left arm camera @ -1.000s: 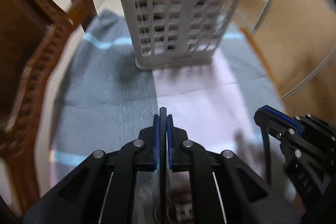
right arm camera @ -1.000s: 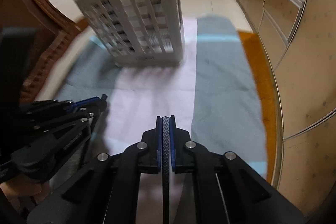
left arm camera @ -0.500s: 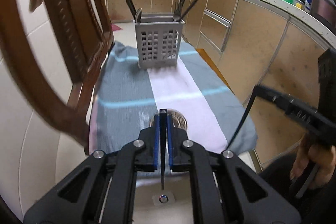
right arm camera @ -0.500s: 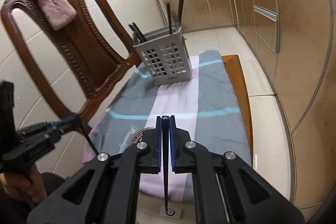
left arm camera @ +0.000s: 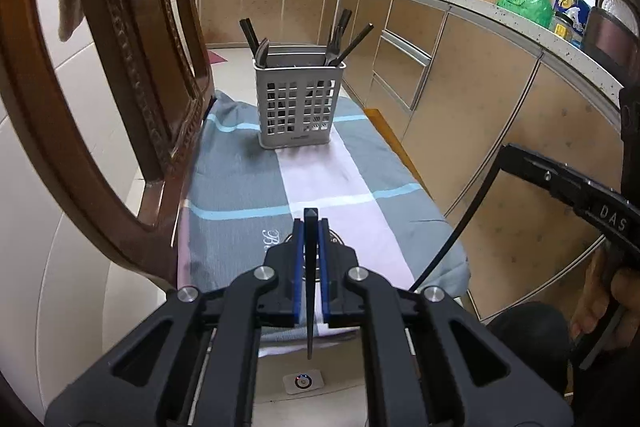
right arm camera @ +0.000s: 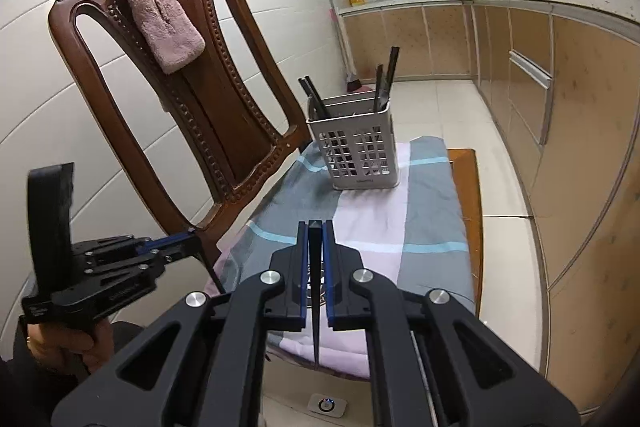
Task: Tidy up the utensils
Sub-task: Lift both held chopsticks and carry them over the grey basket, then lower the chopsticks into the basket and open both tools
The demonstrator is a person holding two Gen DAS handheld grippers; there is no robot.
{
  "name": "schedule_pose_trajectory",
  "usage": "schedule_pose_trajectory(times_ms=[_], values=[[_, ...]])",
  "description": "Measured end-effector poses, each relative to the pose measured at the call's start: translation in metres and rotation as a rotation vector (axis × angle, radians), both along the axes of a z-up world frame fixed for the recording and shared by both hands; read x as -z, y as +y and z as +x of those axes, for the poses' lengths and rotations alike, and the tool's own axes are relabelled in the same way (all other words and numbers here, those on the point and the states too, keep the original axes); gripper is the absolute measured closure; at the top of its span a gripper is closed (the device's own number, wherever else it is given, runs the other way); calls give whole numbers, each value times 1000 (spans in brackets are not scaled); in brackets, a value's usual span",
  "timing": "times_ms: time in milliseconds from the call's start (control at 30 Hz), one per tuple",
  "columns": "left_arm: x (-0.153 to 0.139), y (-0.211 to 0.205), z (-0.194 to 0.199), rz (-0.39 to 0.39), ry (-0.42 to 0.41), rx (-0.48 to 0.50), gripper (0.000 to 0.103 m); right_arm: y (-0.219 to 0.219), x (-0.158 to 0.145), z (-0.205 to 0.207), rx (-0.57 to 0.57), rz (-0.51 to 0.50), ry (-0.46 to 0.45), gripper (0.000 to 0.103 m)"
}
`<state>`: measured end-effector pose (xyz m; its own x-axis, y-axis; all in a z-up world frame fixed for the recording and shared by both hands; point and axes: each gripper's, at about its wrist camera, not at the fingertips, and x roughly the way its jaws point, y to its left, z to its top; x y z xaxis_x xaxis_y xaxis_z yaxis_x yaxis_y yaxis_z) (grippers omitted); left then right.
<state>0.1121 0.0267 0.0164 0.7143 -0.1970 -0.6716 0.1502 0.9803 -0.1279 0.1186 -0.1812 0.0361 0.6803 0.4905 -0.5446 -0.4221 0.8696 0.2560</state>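
A grey slotted utensil holder (left arm camera: 299, 98) stands at the far end of a cloth-covered stool; it also shows in the right wrist view (right arm camera: 354, 148). Several dark utensils (left arm camera: 338, 34) stick up out of it. My left gripper (left arm camera: 311, 227) is shut on a thin black chopstick (left arm camera: 310, 291) that runs down between its fingers. My right gripper (right arm camera: 315, 231) is shut on another thin black chopstick (right arm camera: 316, 295). Both grippers hover well back from the holder, over the near end of the cloth. The right gripper shows at the right of the left wrist view (left arm camera: 504, 149).
A grey, white and blue checked cloth (left arm camera: 320, 183) covers the stool. A carved wooden chair (right arm camera: 200, 99) with a pink towel (right arm camera: 154, 11) over its back stands at the left. Kitchen cabinets (left arm camera: 460, 87) run along the right. A small white device (left arm camera: 303, 381) lies on the floor.
Both grippers have pulled far back and up from the holder, which now looks small and distant. Each stays shut on its chopstick.
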Motion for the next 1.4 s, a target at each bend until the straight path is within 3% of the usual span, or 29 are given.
schedule_pose_trajectory(times_ms=[67, 133, 267, 400, 533, 667, 967, 1200, 1400], values=[[-17, 3, 5, -6, -27, 2, 96, -1, -15, 7, -6, 7, -12, 96], [-52, 6, 19, -24, -78, 16, 96, -2, -40, 15, -10, 22, -53, 96], [-146, 11, 56, -13, -230, 13, 96, -1, -112, 44, 16, 50, -190, 96], [-216, 18, 113, -21, -323, -43, 96, 2, -170, 80, 62, 87, -301, 96], [-237, 29, 172, -83, -333, -99, 96, 12, -195, 129, 144, 88, -361, 96], [-224, 25, 214, -56, -366, -137, 96, 16, -181, 177, 200, 67, -366, 96], [-121, 36, 302, -146, -261, -193, 96, 30, -111, 258, 227, 61, -314, 96], [-54, 40, 329, -206, -215, -208, 96, 37, -64, 286, 224, 78, -268, 96], [-24, 33, 332, -194, -185, -209, 95, 47, -36, 297, 202, 58, -195, 96]])
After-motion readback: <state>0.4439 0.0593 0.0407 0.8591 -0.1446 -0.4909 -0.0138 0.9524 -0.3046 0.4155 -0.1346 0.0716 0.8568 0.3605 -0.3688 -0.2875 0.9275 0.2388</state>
